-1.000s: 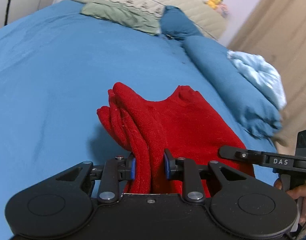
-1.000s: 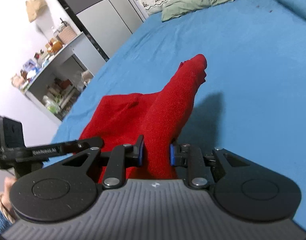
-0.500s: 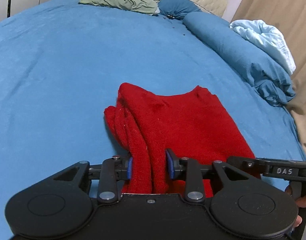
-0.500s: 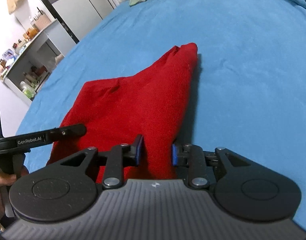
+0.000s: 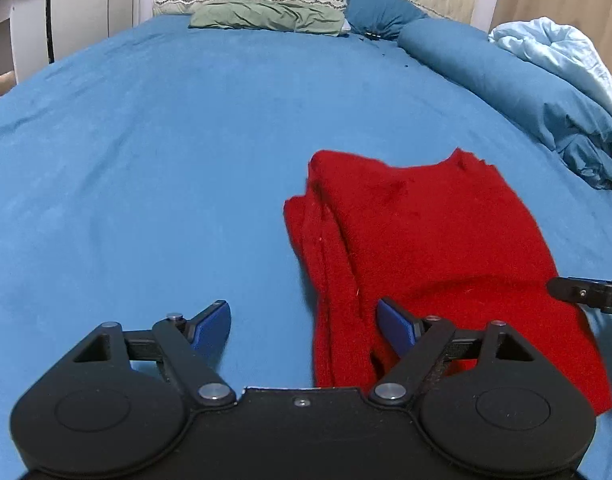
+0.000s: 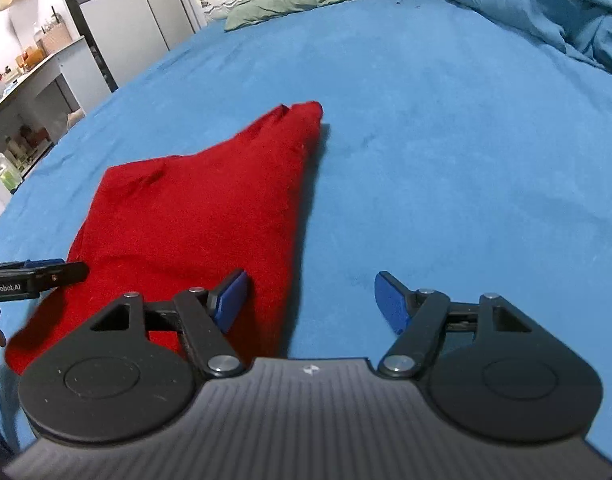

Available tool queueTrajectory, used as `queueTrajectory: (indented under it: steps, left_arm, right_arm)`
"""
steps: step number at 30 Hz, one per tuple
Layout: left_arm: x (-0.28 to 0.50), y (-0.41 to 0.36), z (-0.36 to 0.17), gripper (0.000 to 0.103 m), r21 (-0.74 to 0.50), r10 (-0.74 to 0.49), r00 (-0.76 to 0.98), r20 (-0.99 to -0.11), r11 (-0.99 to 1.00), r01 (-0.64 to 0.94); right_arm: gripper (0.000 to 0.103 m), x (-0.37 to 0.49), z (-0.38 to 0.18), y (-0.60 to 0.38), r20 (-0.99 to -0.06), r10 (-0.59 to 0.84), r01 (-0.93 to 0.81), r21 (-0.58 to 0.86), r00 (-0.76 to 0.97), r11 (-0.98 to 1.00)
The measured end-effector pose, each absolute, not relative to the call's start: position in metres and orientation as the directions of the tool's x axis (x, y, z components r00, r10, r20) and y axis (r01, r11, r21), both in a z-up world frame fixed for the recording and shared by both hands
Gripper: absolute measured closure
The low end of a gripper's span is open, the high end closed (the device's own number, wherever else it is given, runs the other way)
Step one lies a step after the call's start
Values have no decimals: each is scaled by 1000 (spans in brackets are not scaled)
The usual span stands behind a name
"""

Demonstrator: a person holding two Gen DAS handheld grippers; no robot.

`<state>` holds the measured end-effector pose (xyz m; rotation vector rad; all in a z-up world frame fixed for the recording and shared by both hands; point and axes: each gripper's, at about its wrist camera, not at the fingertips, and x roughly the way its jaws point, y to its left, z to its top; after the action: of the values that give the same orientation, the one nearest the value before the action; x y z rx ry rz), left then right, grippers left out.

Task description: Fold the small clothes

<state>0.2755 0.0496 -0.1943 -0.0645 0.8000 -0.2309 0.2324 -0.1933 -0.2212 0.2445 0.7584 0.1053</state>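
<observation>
Sweater [image 5: 434, 248] lies folded on the blue bed [image 5: 153, 152]. Left gripper [image 5: 303, 326] and right gripper [image 6: 312, 300] both hang wide apart, holding nothing. Best to lift them straight away now, so no finger catches the soft red cloth.

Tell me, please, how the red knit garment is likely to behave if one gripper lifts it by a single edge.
The red knit garment would probably drape and sag, since it lies limp in soft stacked layers on the blue bedsheet. Its fold would likely fall open. The fuzzy knit looks grippy rather than slippery, and seemingly light.
</observation>
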Motion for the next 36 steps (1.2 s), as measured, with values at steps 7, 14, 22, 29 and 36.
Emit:
queueTrajectory:
  steps: [7,14,22,29,36]
  left_arm:
    - [262,56,-158,20,-138,-208,694,-689,978,157]
    - [194,53,-68,0,-94,-169,781,-601,986,141]
    - [93,56,-3,0,-10,-62,831,-553,998,68]
    - [41,48,-6,0,77,14,798,-602,996,41]
    - [11,44,-22,0,92,-5,786,-619,993,78]
  right_arm:
    - [16,208,-183,-189,-596,213,-56,271,774,961]
    - [0,138,-88,-170,-524,190,-61,253,830,965]
    - [0,49,-18,-141,-522,37,35,128,852,991]
    - [0,-7,-17,-123,-625,-75,115,24,777,993]
    - [0,-39,-37,-111,-667,-68,107,17,742,994]
